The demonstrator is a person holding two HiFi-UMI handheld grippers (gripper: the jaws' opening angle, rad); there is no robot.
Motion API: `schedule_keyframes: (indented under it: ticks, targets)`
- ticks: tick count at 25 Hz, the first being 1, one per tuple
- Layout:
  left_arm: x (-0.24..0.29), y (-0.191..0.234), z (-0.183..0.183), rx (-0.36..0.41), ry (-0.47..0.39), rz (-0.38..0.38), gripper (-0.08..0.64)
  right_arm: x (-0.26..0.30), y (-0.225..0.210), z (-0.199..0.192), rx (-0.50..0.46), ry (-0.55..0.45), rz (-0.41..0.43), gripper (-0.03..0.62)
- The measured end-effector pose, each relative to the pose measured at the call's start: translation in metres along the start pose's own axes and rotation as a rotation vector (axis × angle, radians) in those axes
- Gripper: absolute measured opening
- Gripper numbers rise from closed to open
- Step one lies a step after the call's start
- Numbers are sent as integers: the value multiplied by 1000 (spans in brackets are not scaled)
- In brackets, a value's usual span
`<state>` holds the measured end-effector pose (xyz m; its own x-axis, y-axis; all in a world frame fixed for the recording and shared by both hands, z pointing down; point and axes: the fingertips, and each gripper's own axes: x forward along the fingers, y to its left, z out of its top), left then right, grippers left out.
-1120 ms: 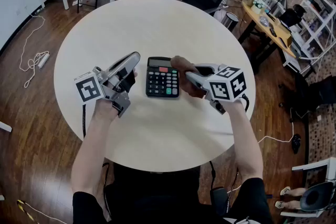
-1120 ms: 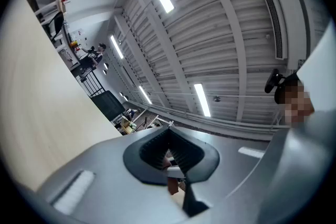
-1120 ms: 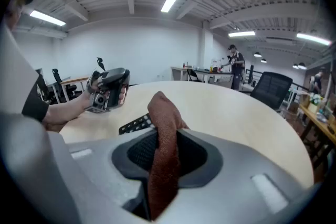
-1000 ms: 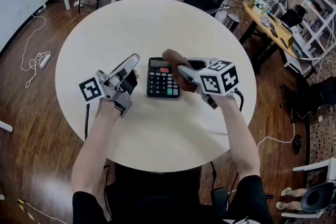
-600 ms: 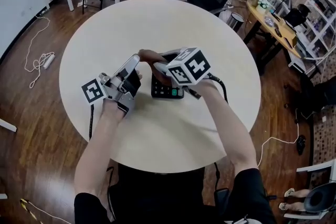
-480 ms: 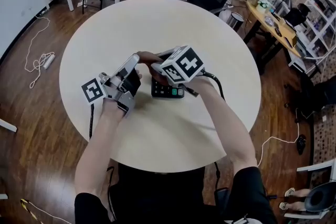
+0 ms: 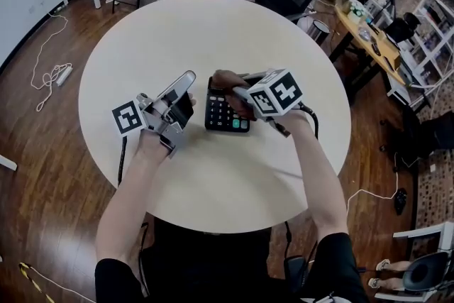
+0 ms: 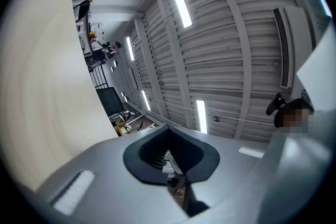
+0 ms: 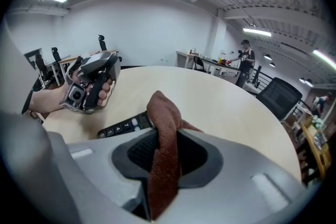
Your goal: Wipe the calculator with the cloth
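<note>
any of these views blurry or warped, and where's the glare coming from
Head view: sharp but fisheye, so the round table bulges and the floor curves round it. Left gripper view: aimed at the ceiling, where the strip lights blow out white; the table at left is a featureless pale smear. Right gripper view: dark vignette in the corners, cloth and calculator fairly crisp.

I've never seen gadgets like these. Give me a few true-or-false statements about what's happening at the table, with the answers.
1. The right gripper clamps a brown cloth. True.
2. The left gripper holds the calculator. False: its jaws are shut on nothing, and it sits beside the calculator.
3. The table is square. False: it is round.
4. The calculator lies keys up. True.
</note>
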<state>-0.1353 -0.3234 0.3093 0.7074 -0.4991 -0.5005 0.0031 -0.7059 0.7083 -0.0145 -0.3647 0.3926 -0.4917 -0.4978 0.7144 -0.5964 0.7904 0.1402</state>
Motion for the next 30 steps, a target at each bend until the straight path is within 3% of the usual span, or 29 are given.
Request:
schedule_keyframes:
  ticks: [4, 6, 9, 13, 22, 24, 27, 30]
  targets:
    - [1, 0, 0, 2, 10, 6, 5, -27, -32, -17, 3, 3, -131, 98]
    - [1, 1, -1, -2, 15, 11, 5, -36, -35, -11, -10, -27, -156, 98]
    - [1, 1, -1, -10, 11, 10, 5, -24, -8, 13, -59, -74, -77, 97]
    - [-1, 4, 0, -13, -2, 13, 5, 10, 27, 37, -121, -63, 17, 98]
    - [1, 7, -4, -18, 28, 30, 5, 3, -1, 5, -82, 32, 16, 98]
    - [0, 8, -4, -23, 27, 32, 5, -8, -16, -12, -64, 50, -17, 98]
    - [0, 8, -3, -33, 29, 43, 5, -32, -42, -30, -40, 59, -131, 98]
    - [0, 6, -3, -44, 30, 51, 5, -44, -49, -21, -52, 17, -186, 98]
